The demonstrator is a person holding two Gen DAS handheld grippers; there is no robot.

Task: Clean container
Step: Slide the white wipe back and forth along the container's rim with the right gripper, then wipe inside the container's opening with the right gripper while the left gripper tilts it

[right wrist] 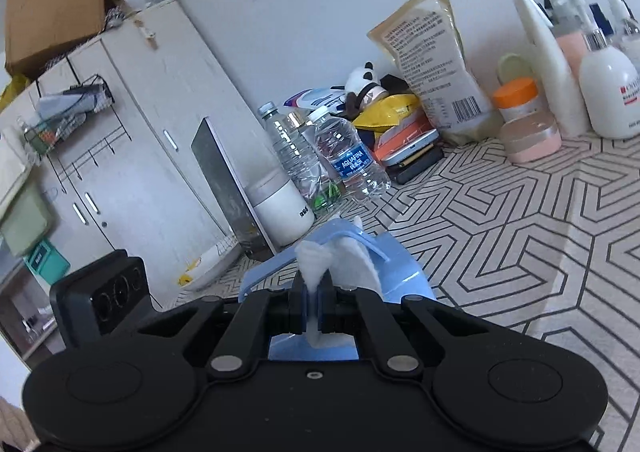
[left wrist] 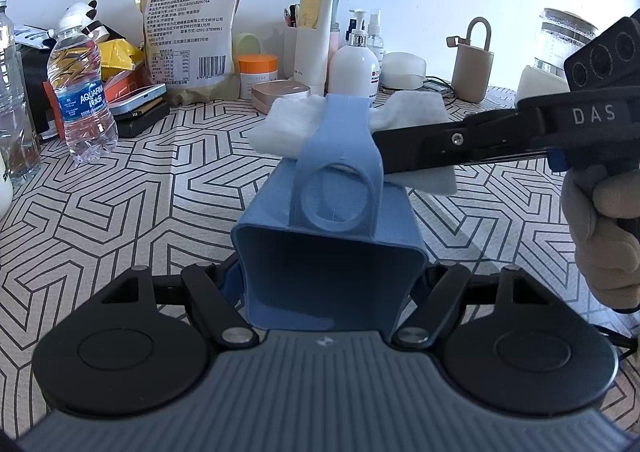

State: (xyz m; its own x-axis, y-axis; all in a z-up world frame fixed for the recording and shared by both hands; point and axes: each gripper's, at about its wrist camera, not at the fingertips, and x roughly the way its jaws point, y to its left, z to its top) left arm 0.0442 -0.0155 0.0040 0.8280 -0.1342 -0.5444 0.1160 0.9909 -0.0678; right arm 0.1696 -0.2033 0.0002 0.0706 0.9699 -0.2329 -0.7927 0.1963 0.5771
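Observation:
A blue plastic container (left wrist: 332, 252) with a ring-shaped handle lies on its side, its open mouth facing the left wrist camera. My left gripper (left wrist: 332, 284) is shut on the container, one finger on each side wall. My right gripper (left wrist: 384, 150) comes in from the right, shut on a white cloth (left wrist: 280, 128) that lies against the container's top side and handle. In the right wrist view the cloth (right wrist: 316, 272) is pinched between the right gripper (right wrist: 314, 292) and rests on the blue container (right wrist: 404, 280).
The patterned tablecloth (left wrist: 140, 192) carries clutter along the back wall: a water bottle (left wrist: 82, 92), a snack bag (left wrist: 188, 32), a lotion pump bottle (left wrist: 354, 68), a beige holder (left wrist: 472, 68) and a glass jar (left wrist: 560, 44). A white cabinet (right wrist: 140, 152) stands beyond the table's left end.

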